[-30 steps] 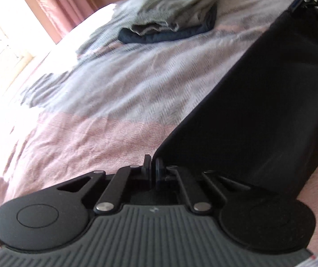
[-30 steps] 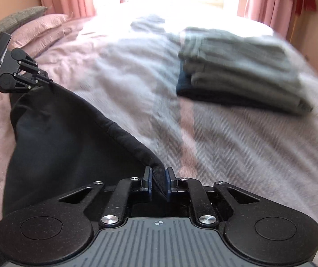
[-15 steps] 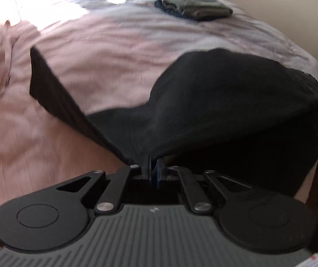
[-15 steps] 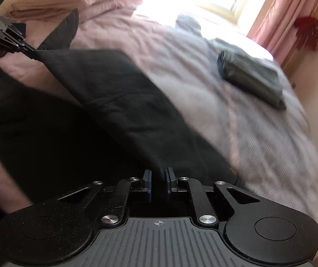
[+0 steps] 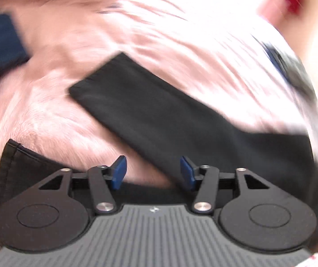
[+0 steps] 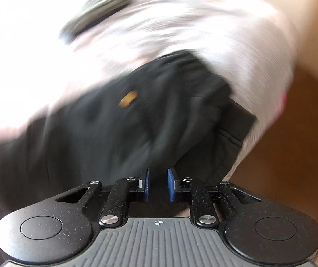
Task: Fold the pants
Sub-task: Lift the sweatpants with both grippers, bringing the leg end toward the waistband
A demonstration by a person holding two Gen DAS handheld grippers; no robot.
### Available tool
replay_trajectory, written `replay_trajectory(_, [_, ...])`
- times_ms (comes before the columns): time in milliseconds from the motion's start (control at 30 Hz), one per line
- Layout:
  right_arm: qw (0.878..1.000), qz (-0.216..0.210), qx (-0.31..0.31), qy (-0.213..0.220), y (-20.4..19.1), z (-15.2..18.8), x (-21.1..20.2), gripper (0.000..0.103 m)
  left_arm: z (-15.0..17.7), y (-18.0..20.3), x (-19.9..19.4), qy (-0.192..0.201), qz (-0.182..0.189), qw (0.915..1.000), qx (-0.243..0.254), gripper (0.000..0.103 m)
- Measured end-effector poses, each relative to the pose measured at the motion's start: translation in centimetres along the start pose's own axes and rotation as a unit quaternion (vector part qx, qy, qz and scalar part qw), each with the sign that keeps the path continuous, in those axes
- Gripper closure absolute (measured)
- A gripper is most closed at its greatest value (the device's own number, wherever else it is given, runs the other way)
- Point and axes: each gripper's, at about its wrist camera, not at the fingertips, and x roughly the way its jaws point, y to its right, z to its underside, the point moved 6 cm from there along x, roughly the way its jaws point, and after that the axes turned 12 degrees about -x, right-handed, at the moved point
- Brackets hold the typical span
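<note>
The pants [image 5: 150, 111] lie on the bed [image 5: 47, 115] right under both tools: one black leg runs slantwise from the bed's middle down past the right pad of the left hand-held gripper [image 5: 152, 173], whose jaws are opening wide with nothing pinched between them. The right hand-held gripper [image 6: 158, 184] hangs over the bunched waist end at the bed's edge, its jaws opening a little, black cloth behind the gap but not clamped. The pants look black, blurred, with an orange tag [image 6: 127, 99].
</note>
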Motion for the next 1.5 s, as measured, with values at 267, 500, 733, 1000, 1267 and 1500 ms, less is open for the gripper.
replay_trajectory(267, [0.984, -0.031, 0.161, 0.065, 4.4, -0.7, 0.3, 0.049, -3.8, -4.4, 6.6, 0.017, 0.0, 0.9819, -0.188, 0.094])
replay_trajectory(500, [0.964, -0.077, 0.237, 0.098, 8.1, -0.4, 0.3, 0.049, -3.9, -1.7, 0.9, 0.107, 0.001, 0.9914, -0.076, 0.1])
replay_trajectory(733, [0.97, -0.088, 0.213, 0.075, 9.9, -2.8, 2.4, 0.086, -3.7, -2.1, -2.9, 0.121, -0.02, 0.9895, -0.076, 0.1])
replay_trajectory(1000, [0.966, -0.17, 0.123, 0.154, 10.7, -5.2, -5.2, 0.09, 4.4, -7.0, -11.9, 0.161, -0.019, 0.9808, -0.108, 0.1])
replay_trajectory(1267, [0.976, -0.109, 0.173, 0.072, 13.7, -0.3, -0.4, 0.085, 9.8, -13.1, -7.4, 0.116, -0.02, 0.9647, -0.236, 0.096])
replay_trajectory(1500, [0.982, -0.104, 0.14, 0.068, 13.0, -1.5, -1.0, 0.084, 8.3, -11.3, -8.4, 0.126, -0.015, 0.9814, -0.144, 0.1])
